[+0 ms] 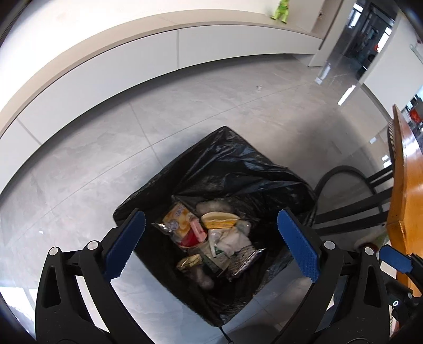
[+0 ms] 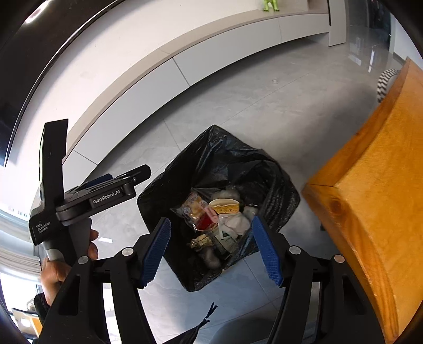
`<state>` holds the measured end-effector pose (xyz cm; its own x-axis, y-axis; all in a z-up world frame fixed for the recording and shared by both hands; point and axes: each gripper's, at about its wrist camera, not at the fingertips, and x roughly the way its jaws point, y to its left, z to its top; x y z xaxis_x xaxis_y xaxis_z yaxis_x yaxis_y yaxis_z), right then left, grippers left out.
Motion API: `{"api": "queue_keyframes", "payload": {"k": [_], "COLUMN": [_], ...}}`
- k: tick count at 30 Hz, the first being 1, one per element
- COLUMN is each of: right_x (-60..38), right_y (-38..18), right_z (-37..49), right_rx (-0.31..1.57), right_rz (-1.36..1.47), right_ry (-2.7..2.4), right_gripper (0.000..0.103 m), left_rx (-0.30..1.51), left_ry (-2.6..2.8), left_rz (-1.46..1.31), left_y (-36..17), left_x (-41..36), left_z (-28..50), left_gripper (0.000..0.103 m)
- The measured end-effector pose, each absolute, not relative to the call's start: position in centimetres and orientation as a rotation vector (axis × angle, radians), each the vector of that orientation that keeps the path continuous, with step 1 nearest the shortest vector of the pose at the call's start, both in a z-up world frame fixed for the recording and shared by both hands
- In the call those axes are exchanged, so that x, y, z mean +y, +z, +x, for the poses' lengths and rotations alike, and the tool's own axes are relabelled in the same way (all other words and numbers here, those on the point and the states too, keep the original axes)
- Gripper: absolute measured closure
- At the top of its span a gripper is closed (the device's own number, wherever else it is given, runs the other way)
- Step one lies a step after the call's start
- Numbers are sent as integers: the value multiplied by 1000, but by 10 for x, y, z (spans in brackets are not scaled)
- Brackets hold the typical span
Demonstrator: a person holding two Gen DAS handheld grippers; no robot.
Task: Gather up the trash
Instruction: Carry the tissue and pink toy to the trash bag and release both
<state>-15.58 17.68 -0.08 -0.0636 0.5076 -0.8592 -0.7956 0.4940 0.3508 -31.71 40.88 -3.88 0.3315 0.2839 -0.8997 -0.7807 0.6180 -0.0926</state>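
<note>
A bin lined with a black trash bag (image 1: 232, 169) stands on the grey floor, directly below both grippers. Inside lies a pile of trash (image 1: 211, 238): a yellow snack packet, a pink item, white wrappers and foil pieces. My left gripper (image 1: 211, 243) hangs above the bag mouth, jaws wide apart, nothing between the blue pads (image 1: 298, 243). My right gripper (image 2: 211, 248) also hovers over the bag (image 2: 227, 161) and the trash (image 2: 216, 219), open and holding nothing. In the right wrist view the left gripper's body (image 2: 105, 195) shows at left, held by a hand (image 2: 55, 270).
An orange wooden table (image 2: 370, 201) stands right of the bin, its edge (image 1: 404, 190) also in the left view. Black chair legs (image 1: 351, 211) sit beside the bin. A low white cabinet (image 1: 158, 60) runs along the far wall, with a green toy (image 1: 281, 10) on top.
</note>
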Motion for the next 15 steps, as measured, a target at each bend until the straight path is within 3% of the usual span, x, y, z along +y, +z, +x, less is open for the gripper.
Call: {"api": "queue_keyframes", "payload": {"k": [15], "right_x": [83], "right_y": [27], "right_z": [-104], "right_rx": [1163], "right_rz": [-187], "right_ry": [972], "right_gripper": [37], "left_rx": [970], "left_ry": [545], "left_rz": [-424], "left_y": [14], "left_x": [331], "left_z": [-246], "left_gripper": [6]}}
